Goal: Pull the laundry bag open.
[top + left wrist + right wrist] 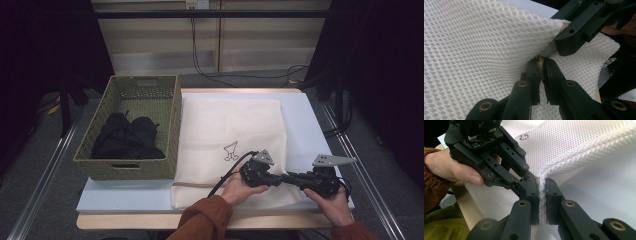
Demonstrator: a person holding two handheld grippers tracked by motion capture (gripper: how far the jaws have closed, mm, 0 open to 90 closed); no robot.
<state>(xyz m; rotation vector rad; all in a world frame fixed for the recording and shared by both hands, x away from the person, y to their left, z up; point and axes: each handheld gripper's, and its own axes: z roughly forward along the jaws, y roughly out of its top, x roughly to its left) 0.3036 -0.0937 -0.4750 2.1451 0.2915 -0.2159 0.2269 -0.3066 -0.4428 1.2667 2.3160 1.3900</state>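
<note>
We hold a white mesh laundry bag [230, 145] by its near edge, where it lies flat on the pale blue table top [300, 120] just right of a woven basket [172, 125] that contains dark clothing [127, 137]. A small black drawing [231, 151] marks the bag's upper face.

Both tools meet at the bag's near right corner. The left gripper [541, 67] has its jaws pressed together on the bag's hem, with what looks like a brass zipper part [539, 60] caught between the tips. The right gripper [541, 192] stands just beside it, its jaws pinching a bunched fold of the mesh edge. In the high view the left gripper [272, 176] and right gripper [292, 178] point toward each other, tips nearly touching, each held in one of our hands.

As we judge it, we are about to open the bag, and the risks are plain. If the two tools pull apart unevenly, the thin mesh could slip from one pinch, most likely the right one, which holds only loose fabric. A hard tug could snag or tear the open weave. With the tips this close, they could also knock together and jar the hold on the zipper part.
</note>
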